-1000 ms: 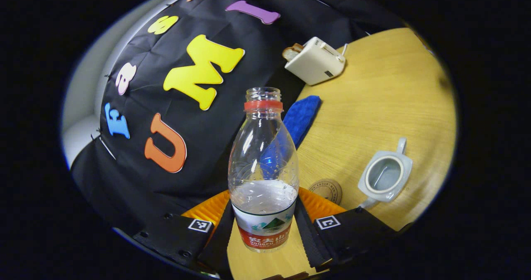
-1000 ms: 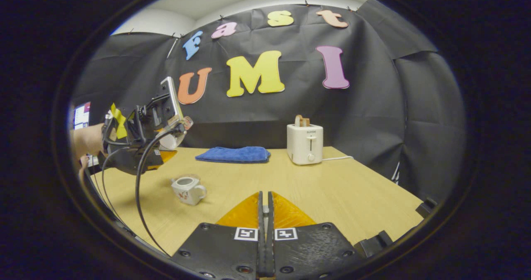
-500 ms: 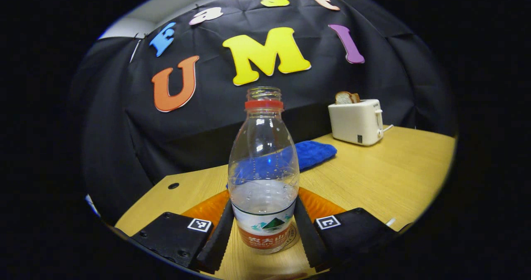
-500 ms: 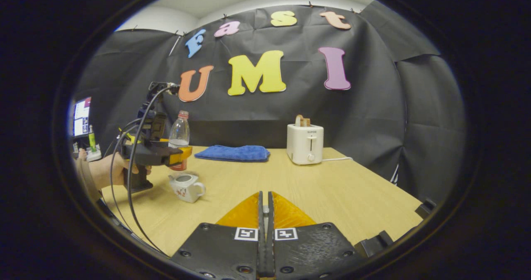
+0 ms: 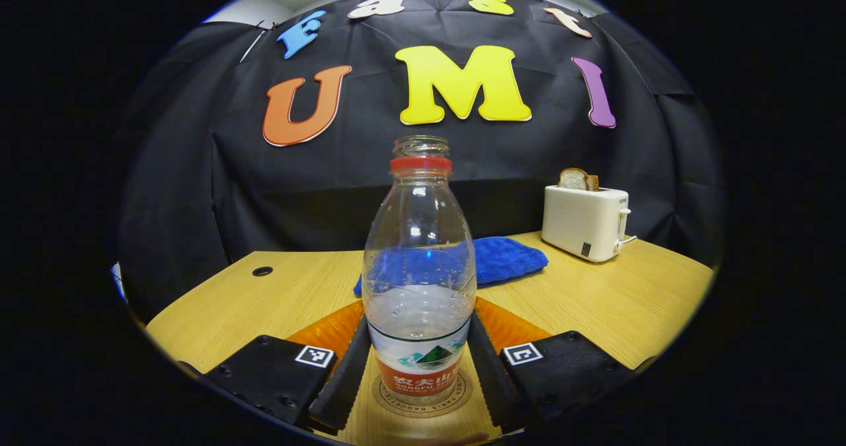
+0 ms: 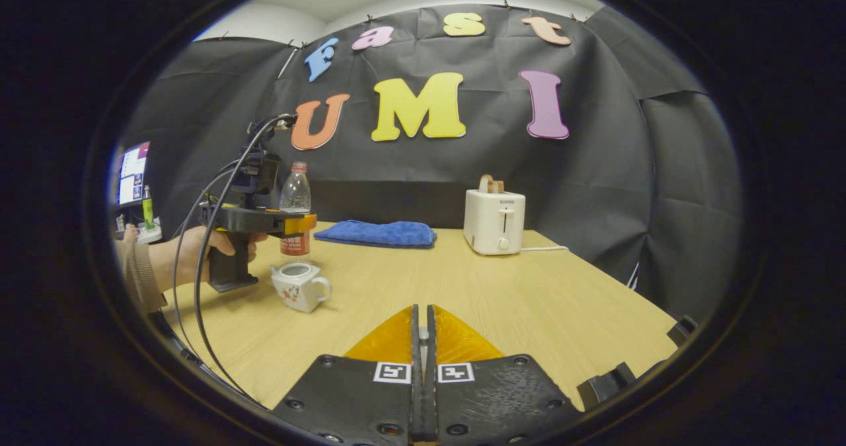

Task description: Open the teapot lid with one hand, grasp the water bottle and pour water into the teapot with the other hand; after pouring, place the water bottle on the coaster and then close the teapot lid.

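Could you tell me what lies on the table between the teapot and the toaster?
In the right gripper view, only bare tabletop lies between the teapot and the toaster; the blue cloth sits farther back, off that line.

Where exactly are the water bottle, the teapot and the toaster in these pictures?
water bottle (image 5: 419, 261): left gripper view, clear body above the label.
teapot (image 6: 299, 291): right gripper view, white side of the pot.
toaster (image 6: 494, 223): right gripper view, front face.

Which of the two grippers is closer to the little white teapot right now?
Left. The left gripper hangs just above and behind the teapot, holding the water bottle. The right gripper sits shut, well back across the table.
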